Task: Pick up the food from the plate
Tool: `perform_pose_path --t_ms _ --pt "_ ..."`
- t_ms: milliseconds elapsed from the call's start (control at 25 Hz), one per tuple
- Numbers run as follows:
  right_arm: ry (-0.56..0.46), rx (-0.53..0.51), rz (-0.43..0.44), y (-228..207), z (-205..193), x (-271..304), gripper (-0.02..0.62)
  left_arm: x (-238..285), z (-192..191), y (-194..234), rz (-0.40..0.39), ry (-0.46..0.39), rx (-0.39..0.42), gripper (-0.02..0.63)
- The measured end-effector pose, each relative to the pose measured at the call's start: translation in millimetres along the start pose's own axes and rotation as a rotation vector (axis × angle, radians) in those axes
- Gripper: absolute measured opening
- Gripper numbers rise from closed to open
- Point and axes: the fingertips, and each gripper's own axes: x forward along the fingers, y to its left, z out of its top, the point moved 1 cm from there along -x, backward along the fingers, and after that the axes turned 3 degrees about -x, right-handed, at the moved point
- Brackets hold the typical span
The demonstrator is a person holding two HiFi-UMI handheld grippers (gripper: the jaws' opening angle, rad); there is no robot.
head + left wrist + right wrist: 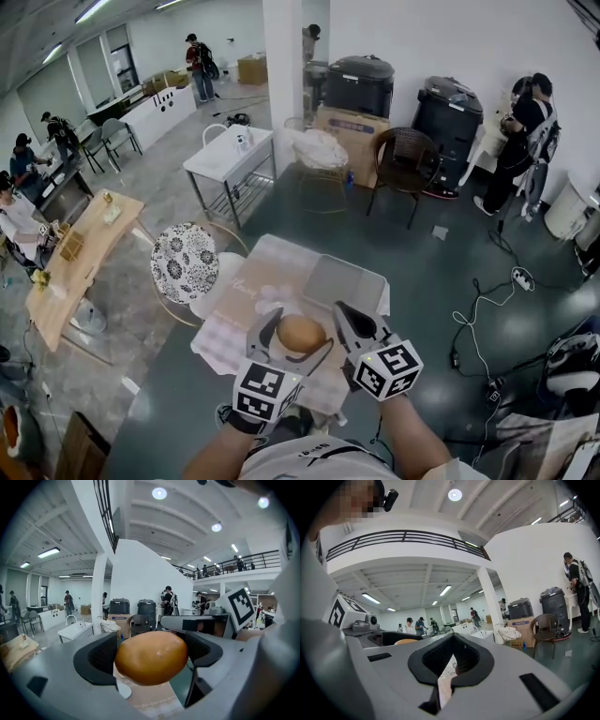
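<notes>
Holding the bun (151, 657) in the left gripper (298, 336), raised off the plate (123, 690).

Clamps on the bun's two ends with the left jaws, long axis running jaw to jaw and roughly level. Places it above the cloth-covered table (281, 258), with the plate's white edge showing just below. Shows the right gripper (451, 662) close beside on the right, jaws together on nothing. Probably needs no further reach: calls only for lifting clear with the left side, already on the food.
</notes>
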Motion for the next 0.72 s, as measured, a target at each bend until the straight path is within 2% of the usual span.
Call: perform_pose_path --t_ms 720 --pt "0.023 -0.010 -0.009 2.7 -11.4 -1.7 0.014 -2.7 -8.9 3.4 0.007 0.013 -0.009 0.446"
